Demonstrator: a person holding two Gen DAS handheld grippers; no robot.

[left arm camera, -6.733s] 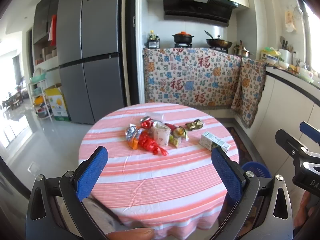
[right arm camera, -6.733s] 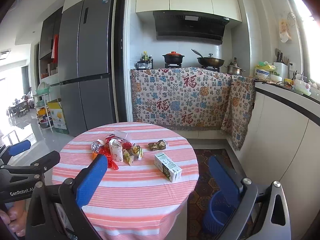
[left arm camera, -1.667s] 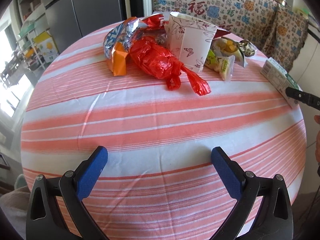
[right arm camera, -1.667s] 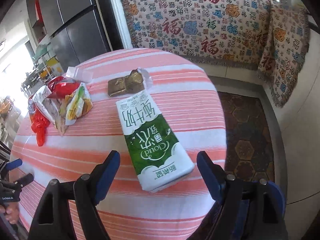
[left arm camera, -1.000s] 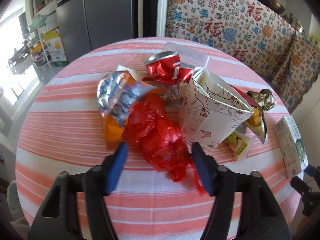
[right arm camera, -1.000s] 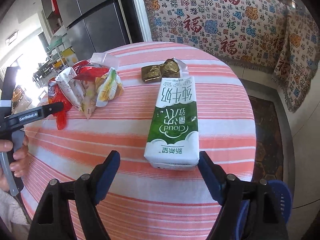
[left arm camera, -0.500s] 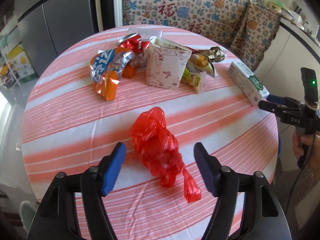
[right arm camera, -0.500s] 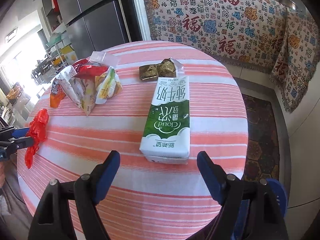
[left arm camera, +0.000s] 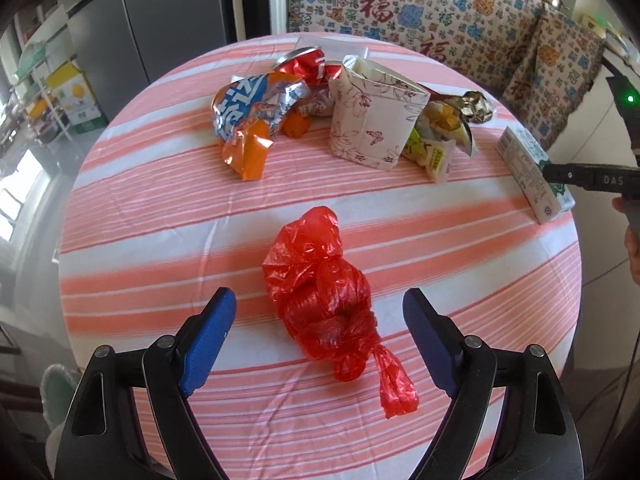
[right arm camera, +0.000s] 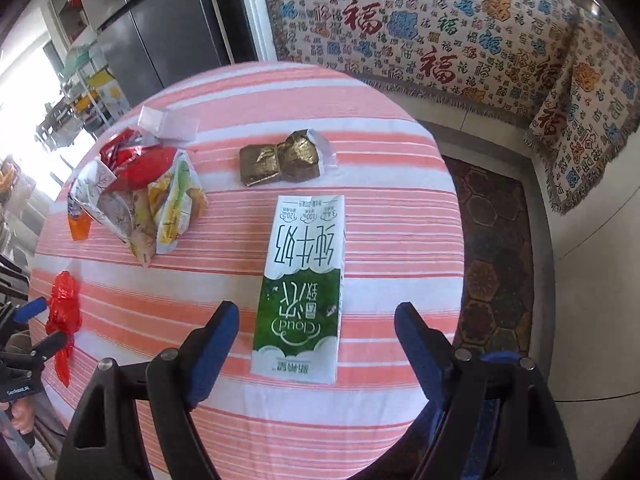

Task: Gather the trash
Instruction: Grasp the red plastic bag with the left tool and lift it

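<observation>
1 red plastic bag (left arm camera: 320,300) lying on striped tablecloth (left arm camera: 160,208) between left gripper (left arm camera: 320,320) jaws, just spread, pads clear of it | 1 milk carton (right arm camera: 302,284) flat between released right gripper (right arm camera: 316,328) jaws, untouched | 1 wrapper pile (left arm camera: 320,108) beyond | 1 gold foil packet (right arm camera: 280,160) behind carton

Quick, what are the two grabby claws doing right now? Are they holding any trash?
Left gripper: open, just widened; the red bag lies loose between its jaws.
Right gripper: open, holding nothing; the milk carton lies between its jaws.
</observation>
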